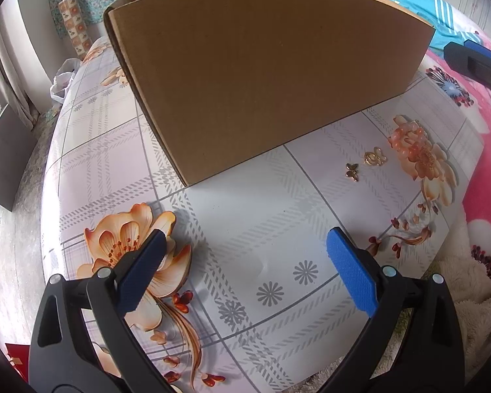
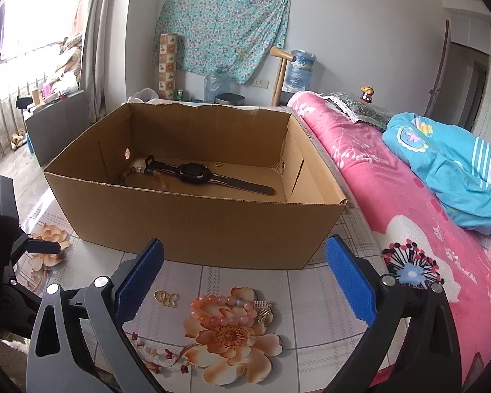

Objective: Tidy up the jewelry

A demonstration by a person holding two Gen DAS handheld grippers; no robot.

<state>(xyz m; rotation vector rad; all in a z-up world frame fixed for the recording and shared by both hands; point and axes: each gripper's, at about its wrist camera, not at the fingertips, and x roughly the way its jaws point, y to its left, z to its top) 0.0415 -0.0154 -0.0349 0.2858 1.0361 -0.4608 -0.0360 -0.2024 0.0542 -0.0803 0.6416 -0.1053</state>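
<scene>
- The cardboard box (image 2: 193, 216) is your destination. It stands open-topped on the floral tablecloth (image 2: 314, 301), hard against the pink quilt (image 2: 392, 203) on your right.
- Already lying on the box floor are a black watch (image 2: 193, 173), a string of mixed beads (image 2: 147, 172) near the far left corner, and a small gold ring (image 2: 218, 164) by the back wall.
- Your right gripper (image 2: 245, 281) hovers over the cloth just in front of the box, fingers spread wide with nothing between them. I judge it best placed for the next pick.
- Your left gripper (image 1: 245, 262) is likewise spread wide and empty, low over the cloth and well apart from the loose pieces.
- The pink bead bracelet (image 2: 227, 311), with a silver charm at its right end, lies almost under your right gripper on a printed orange flower. The colours blend, so aim at the beads and not the print.
- To lift it well, come straight down, straddle one run of beads and close slowly. Round beads will probably roll out of a fast pinch.
- The gold openwork charm (image 2: 166, 297) sits just beside your right gripper's left finger. Avoid brushing it on the way down.
- The smaller gold butterfly (image 1: 352, 172) lies near that charm, seen only from the left camera. It looks flat, so expect a low, careful pinch at the cloth.
</scene>
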